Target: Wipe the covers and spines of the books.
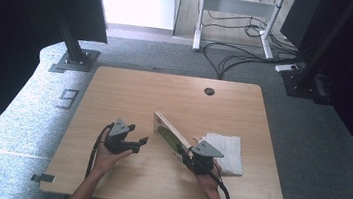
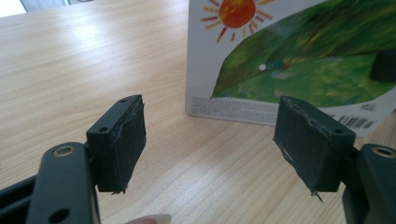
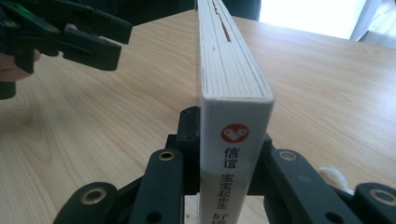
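Looks like a lab or test room set up for recording, not anyone's home. Plain light wood desk point(image 1: 171, 129) with a cable hole point(image 1: 209, 91) up at 12 o'clock, grey carpet point(image 1: 310, 145) all round. Loose black cables point(image 1: 240, 56) sprawl on the floor at 12 to 1, by a white metal stand point(image 1: 235, 8). Black rig posts bolted on base plates point(image 1: 74, 61) sit at 10 and 2, with dark curtains point(image 1: 23, 11) hanging behind them.

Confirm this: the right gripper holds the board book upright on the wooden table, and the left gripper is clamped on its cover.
Not quite. The right gripper does grip the board book upright on the wooden table, but the left gripper is not clamped on the cover: the left gripper view shows its jaws open with nothing between them, short of the book.
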Demonstrator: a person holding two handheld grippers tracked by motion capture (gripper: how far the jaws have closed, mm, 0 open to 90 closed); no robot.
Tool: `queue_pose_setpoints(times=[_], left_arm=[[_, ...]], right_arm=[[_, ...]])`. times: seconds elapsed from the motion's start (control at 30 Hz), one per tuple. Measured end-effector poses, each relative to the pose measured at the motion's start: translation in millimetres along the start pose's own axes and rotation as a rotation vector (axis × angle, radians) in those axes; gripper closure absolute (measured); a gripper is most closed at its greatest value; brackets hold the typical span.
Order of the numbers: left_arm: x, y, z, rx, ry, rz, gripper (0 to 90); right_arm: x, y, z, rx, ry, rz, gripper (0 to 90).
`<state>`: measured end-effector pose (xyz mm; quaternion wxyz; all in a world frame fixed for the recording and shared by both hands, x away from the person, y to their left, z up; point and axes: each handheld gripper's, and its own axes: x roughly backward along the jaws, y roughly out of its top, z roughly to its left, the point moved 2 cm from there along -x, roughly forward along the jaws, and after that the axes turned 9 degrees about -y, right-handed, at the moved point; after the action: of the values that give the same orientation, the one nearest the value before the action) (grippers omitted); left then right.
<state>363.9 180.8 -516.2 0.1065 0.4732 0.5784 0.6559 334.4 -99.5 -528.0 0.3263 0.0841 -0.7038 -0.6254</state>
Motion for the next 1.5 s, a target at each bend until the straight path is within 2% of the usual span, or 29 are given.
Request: queue_pose_setpoints(times=[0.3,0.6,1.1,1.27,1.5], left_arm=[[-10.4,-0.2,-7.8,-0.017,-0.029,0.002,25.4],[-15.3,7.4,-15.7,-0.028,-0.053,-0.017,24.8],[-14.3,9.0,-19.3,-0.042,-0.074,-0.024,23.1],[-12.9,9.5,-22.1,-0.053,-0.094,-0.028,22.4],[-13.6,9.6,-24.1,-0.057,-0.084,-0.037,23.5]], right_arm=[[7.1,-3.4,-4.4,0.001,0.035,-0.007,73.2],[12.6,-5.2,-5.9,0.017,0.078,-0.012,73.4],[14.7,-5.8,1.7,0.071,0.207,-0.026,73.4],[14.8,-5.9,0.8,0.064,0.250,-0.027,73.4],[13.5,-6.3,-3.9,0.057,0.245,-0.028,72.9]])
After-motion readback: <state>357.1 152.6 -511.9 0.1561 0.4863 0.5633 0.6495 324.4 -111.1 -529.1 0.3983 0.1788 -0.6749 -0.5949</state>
